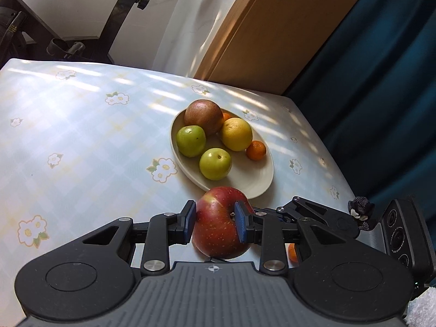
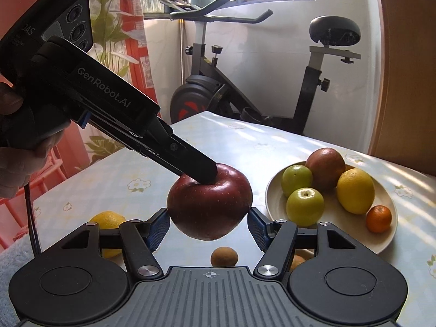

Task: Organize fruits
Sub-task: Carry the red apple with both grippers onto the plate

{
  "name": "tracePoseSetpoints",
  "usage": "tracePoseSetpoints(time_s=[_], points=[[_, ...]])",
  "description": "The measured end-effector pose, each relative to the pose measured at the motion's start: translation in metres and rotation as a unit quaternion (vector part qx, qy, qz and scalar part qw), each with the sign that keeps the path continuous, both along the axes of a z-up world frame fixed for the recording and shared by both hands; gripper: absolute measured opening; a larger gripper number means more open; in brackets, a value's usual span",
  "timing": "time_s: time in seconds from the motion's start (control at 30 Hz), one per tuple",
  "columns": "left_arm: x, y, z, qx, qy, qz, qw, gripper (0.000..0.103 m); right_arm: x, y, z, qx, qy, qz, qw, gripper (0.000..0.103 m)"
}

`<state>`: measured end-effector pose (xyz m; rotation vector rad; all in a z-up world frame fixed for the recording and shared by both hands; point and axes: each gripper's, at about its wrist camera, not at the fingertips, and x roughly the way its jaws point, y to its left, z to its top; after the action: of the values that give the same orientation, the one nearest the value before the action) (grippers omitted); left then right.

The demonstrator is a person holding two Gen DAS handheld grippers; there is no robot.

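**Red apple held above the desk, beside the fruit plate**

The left hand-held gripper is clamped on a red apple, its blue pads pressing the fruit near the stem hollow. In the right wrist view the apple hangs clear of the desk, with the left hand-held gripper reaching down to it from 10 o'clock. The right hand-held gripper flanks the same apple, its pads at the fruit's sides; whether they press on it cannot be told.

At 3 o'clock of the apple in that view stands a cream plate holding two green apples, a brownish-red apple, a lemon and a small mandarin. On the desk below the apple, at 6 o'clock, lies a small brown fruit; a yellow citrus sits at 8 o'clock.
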<state>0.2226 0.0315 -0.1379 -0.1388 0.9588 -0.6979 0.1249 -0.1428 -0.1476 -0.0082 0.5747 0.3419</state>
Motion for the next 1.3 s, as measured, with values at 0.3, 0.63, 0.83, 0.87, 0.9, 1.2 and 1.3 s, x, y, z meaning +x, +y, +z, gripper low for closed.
tracePoseSetpoints(time_s=[0.3, 0.63, 0.83, 0.87, 0.9, 1.2, 1.3], points=[[0.022, -0.069, 0.01, 0.015, -0.018, -0.033, 0.9992, 0.033, 0.012, -0.062, 0.01, -0.021, -0.009, -0.029, 0.999, 0.059], [0.064, -0.134, -0.022, 0.046, 0.016, -0.043, 0.9979, 0.033, 0.045, -0.119, -0.023, -0.026, 0.032, -0.046, 0.998, 0.059], [0.081, -0.146, -0.038, 0.067, 0.034, -0.043, 0.9962, 0.033, 0.057, -0.124, -0.04, -0.022, 0.051, -0.043, 0.998, 0.059], [0.082, -0.147, -0.04, 0.07, 0.036, -0.043, 0.996, 0.033, 0.059, -0.123, -0.042, -0.022, 0.054, -0.041, 0.997, 0.059], [0.082, -0.147, -0.042, 0.073, 0.036, -0.041, 0.9958, 0.034, 0.06, -0.123, -0.044, -0.018, 0.052, -0.041, 0.998, 0.06], [0.089, -0.119, -0.042, 0.061, 0.031, -0.004, 0.9977, 0.033, 0.079, -0.112, -0.047, -0.008, 0.049, -0.017, 0.999, 0.059], [0.093, -0.112, -0.041, 0.056, 0.03, 0.005, 0.998, 0.033, 0.087, -0.106, -0.045, -0.022, 0.041, -0.017, 0.999, 0.059]])
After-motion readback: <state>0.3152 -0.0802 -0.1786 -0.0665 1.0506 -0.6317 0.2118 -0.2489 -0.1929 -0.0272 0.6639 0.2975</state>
